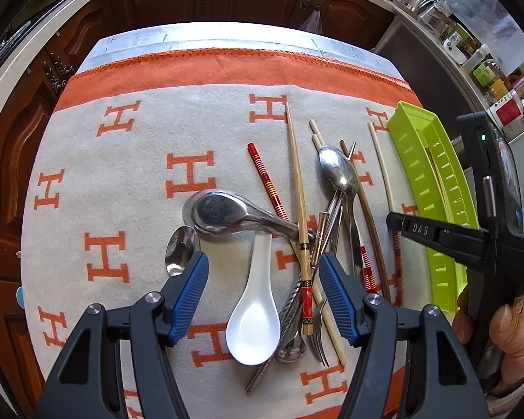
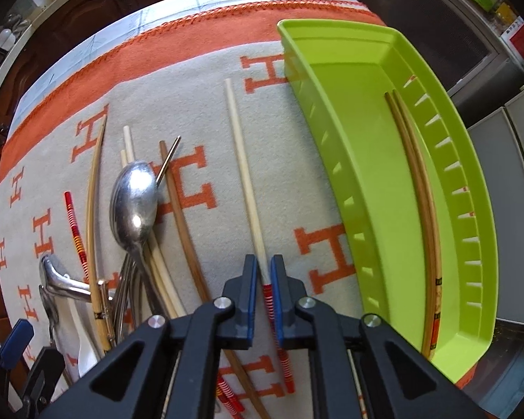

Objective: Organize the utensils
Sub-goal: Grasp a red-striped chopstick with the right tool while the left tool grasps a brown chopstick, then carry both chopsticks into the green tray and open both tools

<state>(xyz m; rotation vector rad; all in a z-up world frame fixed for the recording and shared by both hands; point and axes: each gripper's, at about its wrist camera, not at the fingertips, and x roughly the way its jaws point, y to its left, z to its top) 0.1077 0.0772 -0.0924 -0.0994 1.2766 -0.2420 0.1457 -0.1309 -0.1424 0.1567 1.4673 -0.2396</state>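
- Left wrist view: the left claw is spread wide above the pile of utensils on the counter. The white spoon lies between its tips, not touched. The green tray sits far to the right.
- Right wrist view: the right claw pinches the cream chopstick near its red striped end. The green tray, just beside it, holds two brown chopsticks.
- The thin stick could slip or swing, because it is held far from its middle.
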